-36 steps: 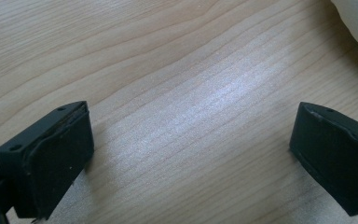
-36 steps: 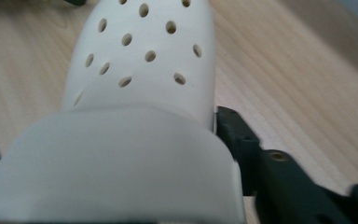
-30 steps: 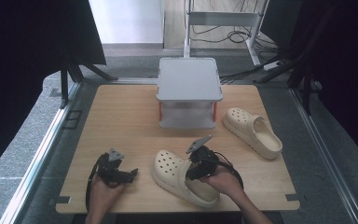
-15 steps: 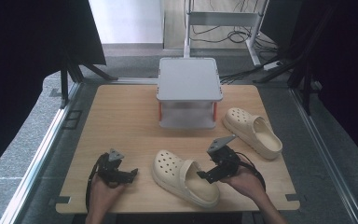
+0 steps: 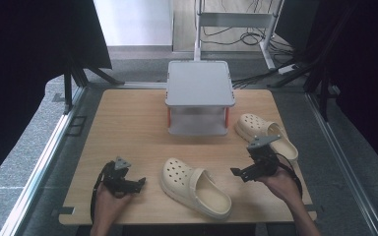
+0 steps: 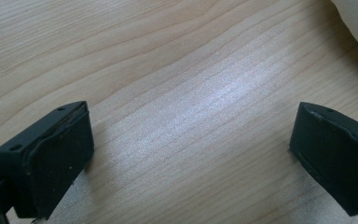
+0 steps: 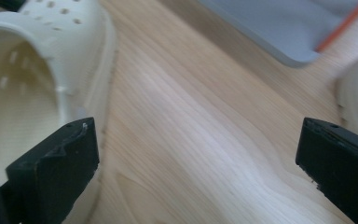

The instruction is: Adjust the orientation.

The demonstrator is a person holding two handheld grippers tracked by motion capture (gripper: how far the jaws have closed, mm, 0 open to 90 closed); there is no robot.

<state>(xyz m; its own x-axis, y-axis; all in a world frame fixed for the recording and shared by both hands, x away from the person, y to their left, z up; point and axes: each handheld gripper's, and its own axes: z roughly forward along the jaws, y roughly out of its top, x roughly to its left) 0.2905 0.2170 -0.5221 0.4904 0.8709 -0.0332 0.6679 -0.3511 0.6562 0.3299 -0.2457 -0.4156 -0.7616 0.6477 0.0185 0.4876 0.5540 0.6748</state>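
Observation:
Two cream clogs lie on the wooden table [image 5: 128, 128]. The near clog [image 5: 194, 187] is at the front middle, toe pointing back left. The far clog [image 5: 266, 132] lies at the right, beside the grey stand. My right gripper [image 5: 241, 167] hovers between the two clogs. Its jaws have just been opening and now stand wide apart over bare wood, with nothing between them. In the right gripper view [image 7: 196, 163], the near clog [image 7: 28, 70] sits to the left of the jaws. My left gripper [image 5: 137, 183] rests at the front left, open, and its own view [image 6: 191, 149] looks down on bare wood.
A grey two-level stand [image 5: 199, 98] with orange posts occupies the back middle of the table. Its edge [image 7: 279, 23] appears at the top of the right gripper view. Metal rails run along both table sides, and cables lie on the floor behind.
My right gripper has moved to the right, away from the near clog's heel, and its jaws have spread wider. The clog stays where it was. The left gripper has not moved.

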